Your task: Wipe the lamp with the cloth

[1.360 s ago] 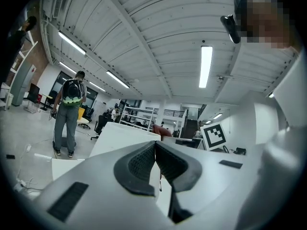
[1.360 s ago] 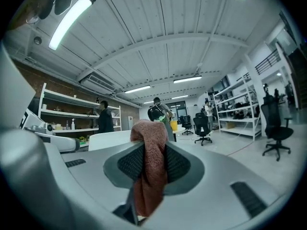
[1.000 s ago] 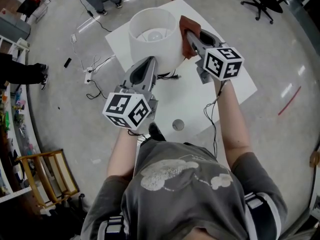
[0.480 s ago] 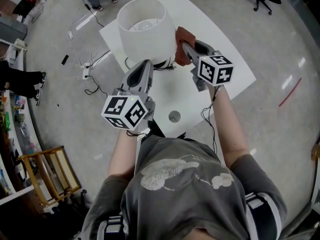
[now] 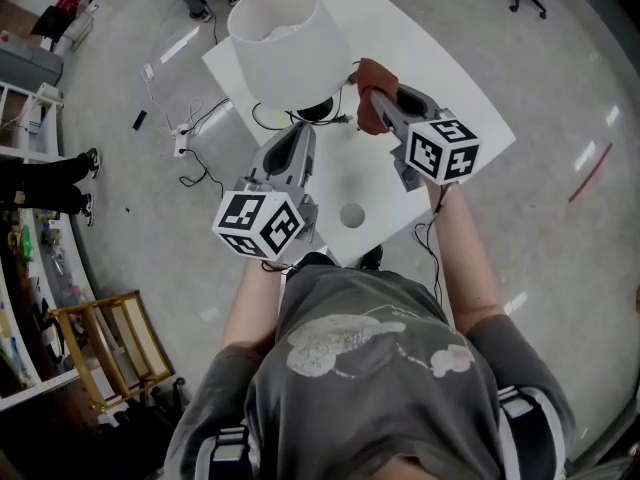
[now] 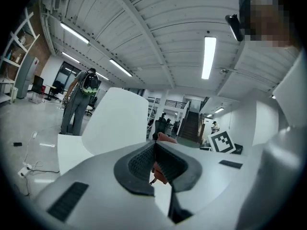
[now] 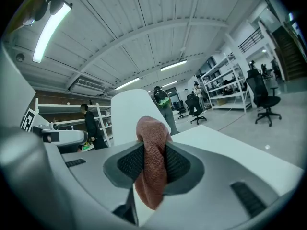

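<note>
The concrete floor [image 5: 560,88] filled most of the head view, with a white table [image 5: 440,78] standing on it in front of the person wearing the camera, whose grey shirt [image 5: 370,368] occupied the lower frame. The lamp [image 5: 285,43] stood upright at the table's far left part, its white shade widening toward the camera and hiding all but a dark sliver of the base [image 5: 318,111]. The gripper views showed only the shade's outer wall, as a pale slab beyond the jaws [image 6: 120,121] [image 7: 129,111], and did not show the base. The left gripper [image 5: 304,134] pointed at the foot of the lamp; its own view [image 6: 154,148] showed the jaws drawn together at the tips with nothing clamped, a fact the head view could not settle. The right gripper [image 5: 376,104] was raised to the right of the shade, and its view [image 7: 152,163] showed the jaws closed on the cloth [image 7: 151,152], pinched at mid-length with a fold above the pads and a tail hanging below. From the head view the rust-coloured cloth [image 5: 368,90] lay just beside the shade's lower right edge; contact could not be confirmed. The left gripper view also caught the cloth [image 6: 160,171] through the gap under its jaw tips. A round grey disc [image 5: 352,215] was noted on the table near the front edge, seen from the head only.
</note>
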`<state>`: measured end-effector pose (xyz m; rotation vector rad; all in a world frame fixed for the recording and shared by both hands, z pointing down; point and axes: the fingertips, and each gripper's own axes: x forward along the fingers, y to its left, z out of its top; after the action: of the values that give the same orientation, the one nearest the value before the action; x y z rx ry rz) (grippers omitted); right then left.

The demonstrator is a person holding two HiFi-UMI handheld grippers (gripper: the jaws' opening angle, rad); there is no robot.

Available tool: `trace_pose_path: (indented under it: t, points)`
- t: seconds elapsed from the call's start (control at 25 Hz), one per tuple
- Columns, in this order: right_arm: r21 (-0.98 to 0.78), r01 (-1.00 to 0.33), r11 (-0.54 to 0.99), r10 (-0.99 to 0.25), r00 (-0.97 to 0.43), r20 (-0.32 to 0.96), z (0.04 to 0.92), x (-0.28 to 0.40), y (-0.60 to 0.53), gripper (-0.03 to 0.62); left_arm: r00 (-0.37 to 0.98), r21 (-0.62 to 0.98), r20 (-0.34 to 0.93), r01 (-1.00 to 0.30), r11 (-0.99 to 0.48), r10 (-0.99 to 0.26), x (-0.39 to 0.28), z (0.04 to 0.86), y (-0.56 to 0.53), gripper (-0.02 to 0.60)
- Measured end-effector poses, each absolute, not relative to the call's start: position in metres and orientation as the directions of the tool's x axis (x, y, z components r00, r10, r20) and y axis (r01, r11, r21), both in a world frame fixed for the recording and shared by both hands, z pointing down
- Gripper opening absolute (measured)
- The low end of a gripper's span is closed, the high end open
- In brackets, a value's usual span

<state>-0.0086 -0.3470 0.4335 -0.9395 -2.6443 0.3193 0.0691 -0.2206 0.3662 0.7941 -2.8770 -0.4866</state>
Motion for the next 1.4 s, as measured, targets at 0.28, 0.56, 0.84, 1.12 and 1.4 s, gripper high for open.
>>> trace_pose_path:
  t: [0.28,0.56,0.84,1.12,1.4]
  points:
    - [-0.294,0.536,0.791,0.599,-0.777,0.195,0.423,0.031,-0.342,0.091,-0.816,0.344,0.005,-0.542,0.767,-0.578,0.083,0.367,-0.208,0.009]
    - [-0.292,0.485,0.824,0.545,-0.820,0.176,0.414,0.068,-0.315,0.091,-0.781,0.355,0.002,-0.584,0.730,-0.625,0.101,0.365,-0.175,0.009]
    - [-0.280,0.453,0.846,0.513,-0.835,0.200,0.425,0.111,-0.288,0.091,-0.744,0.370,-0.005,-0.622,0.690,-0.669,0.125,0.372,-0.152,0.008]
    - [-0.273,0.404,0.873,0.468,-0.850,0.240,0.442,0.156,-0.274,0.091,-0.701,0.376,-0.003,-0.662,0.648,-0.714,0.159,0.380,-0.140,0.009]
    - [-0.265,0.383,0.885,0.449,-0.854,0.265,0.460,0.205,-0.260,0.091,-0.676,0.384,-0.009,-0.683,0.622,-0.737,0.200,0.393,-0.126,0.009]
